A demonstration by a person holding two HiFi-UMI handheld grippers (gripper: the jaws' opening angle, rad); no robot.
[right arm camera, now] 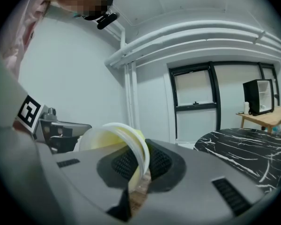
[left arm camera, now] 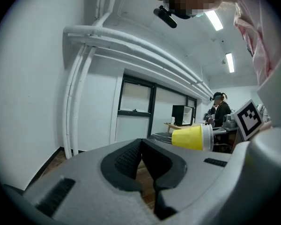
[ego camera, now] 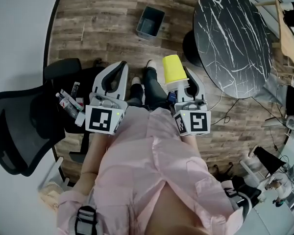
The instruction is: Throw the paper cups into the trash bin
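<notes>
Head view: one cup [ego camera: 174,70], one bin [ego camera: 150,22]

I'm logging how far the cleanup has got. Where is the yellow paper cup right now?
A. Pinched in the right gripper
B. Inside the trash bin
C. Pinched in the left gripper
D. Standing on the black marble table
A: the right gripper has its jaws closed on the rim of the yellow paper cup, which is short of the trash bin on the floor.
</notes>
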